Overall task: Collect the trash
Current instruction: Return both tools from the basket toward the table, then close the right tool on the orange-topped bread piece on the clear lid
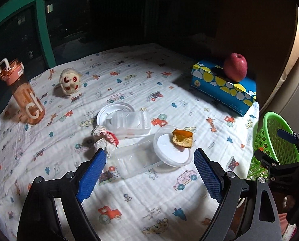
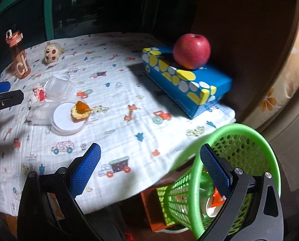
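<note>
Green basket (image 2: 247,138) at lower right holds wrappers and a cup.
Both grippers' jaws released, empty; bare counter (image 2: 129,140) below the lids (image 2: 67,120).

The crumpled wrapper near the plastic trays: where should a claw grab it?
Pinch the wrapper across its bunched middle, coming from above and the near side. It is a loose puffed wad, and the clear tray crowds its far side.

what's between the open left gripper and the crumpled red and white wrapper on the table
Nothing visible. The left gripper is open, and the crumpled red and white wrapper lies just beyond its left fingertip, with clear plastic containers beside it.
</note>
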`<state>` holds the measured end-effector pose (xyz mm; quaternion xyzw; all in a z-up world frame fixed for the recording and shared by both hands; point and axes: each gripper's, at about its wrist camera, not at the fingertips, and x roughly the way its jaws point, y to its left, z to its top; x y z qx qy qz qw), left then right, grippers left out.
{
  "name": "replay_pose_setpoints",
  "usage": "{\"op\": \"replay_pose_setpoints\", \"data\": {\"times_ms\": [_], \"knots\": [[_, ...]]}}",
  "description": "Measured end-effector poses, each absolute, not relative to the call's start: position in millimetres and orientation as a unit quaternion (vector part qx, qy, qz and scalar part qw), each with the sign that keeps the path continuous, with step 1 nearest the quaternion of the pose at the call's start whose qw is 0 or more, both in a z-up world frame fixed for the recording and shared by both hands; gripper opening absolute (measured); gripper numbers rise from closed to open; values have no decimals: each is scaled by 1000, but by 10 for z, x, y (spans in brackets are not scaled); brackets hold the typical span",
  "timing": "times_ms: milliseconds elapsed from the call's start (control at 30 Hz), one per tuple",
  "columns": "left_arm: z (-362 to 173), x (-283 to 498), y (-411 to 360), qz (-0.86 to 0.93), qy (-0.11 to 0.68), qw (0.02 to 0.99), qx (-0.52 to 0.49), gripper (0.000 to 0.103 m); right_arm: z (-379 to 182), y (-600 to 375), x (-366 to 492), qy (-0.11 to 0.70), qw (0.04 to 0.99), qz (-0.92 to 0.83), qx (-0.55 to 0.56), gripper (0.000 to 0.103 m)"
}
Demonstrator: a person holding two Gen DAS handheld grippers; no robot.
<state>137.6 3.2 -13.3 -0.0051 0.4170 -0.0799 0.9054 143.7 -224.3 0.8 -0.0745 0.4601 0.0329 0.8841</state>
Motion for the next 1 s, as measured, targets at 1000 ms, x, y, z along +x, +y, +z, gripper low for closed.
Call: {"op": "replay_pose_setpoints", "data": {"times_ms": [1000], "knots": [[-662,1335,889,-21,463,884,-59,86,-328,-1463,2031,491,852,174,-44,83]]}}
